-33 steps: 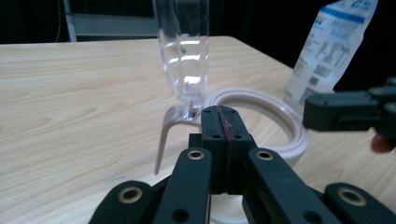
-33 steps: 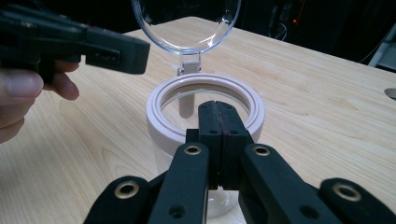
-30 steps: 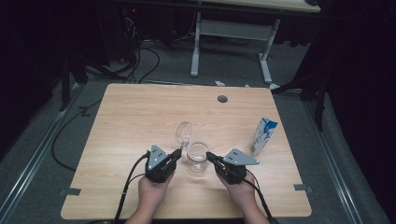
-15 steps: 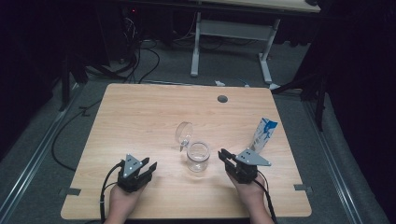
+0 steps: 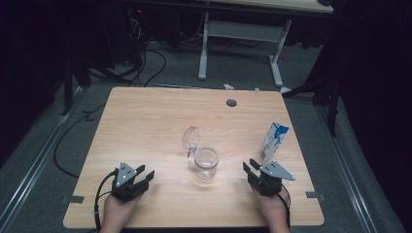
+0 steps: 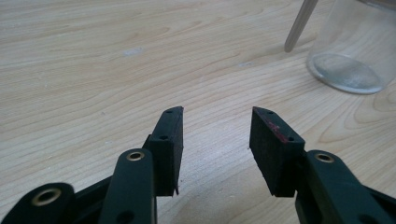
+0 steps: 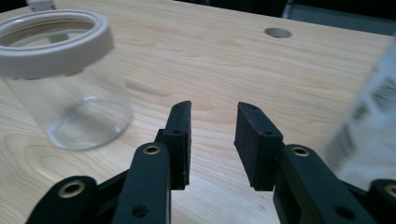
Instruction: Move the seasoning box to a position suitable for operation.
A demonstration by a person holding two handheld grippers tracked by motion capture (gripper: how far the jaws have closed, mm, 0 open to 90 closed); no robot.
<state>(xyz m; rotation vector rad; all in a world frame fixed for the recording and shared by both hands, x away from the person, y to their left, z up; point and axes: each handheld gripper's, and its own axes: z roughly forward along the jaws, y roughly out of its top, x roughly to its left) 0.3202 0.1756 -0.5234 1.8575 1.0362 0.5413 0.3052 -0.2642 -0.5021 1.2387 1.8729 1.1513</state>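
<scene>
A clear glass jar (image 5: pixel 206 162) stands upright at the table's middle, its hinged lid (image 5: pixel 191 138) swung open behind it. My left gripper (image 5: pixel 145 172) rests near the front edge, well left of the jar. Its jaws have just been opening and stand open with nothing between them (image 6: pixel 217 114). The jar's base (image 6: pixel 348 60) lies off to its upper right. My right gripper (image 5: pixel 249 164) sits right of the jar, jaws also just opening, open over bare wood (image 7: pixel 214 107). From there the jar (image 7: pixel 65 79) is to the left, apart from the jaws.
A blue and white milk carton (image 5: pixel 274 141) stands just beyond the right gripper, a blur at the right of the right gripper view (image 7: pixel 369 121). A round cable hole (image 5: pixel 231 103) sits at the table's far side. Desk legs and cables lie on the floor beyond.
Both grippers have drawn away from the jar, the left one leftward and toward the front edge, the right one rightward. Both pairs of jaws have gone from shut to open.
</scene>
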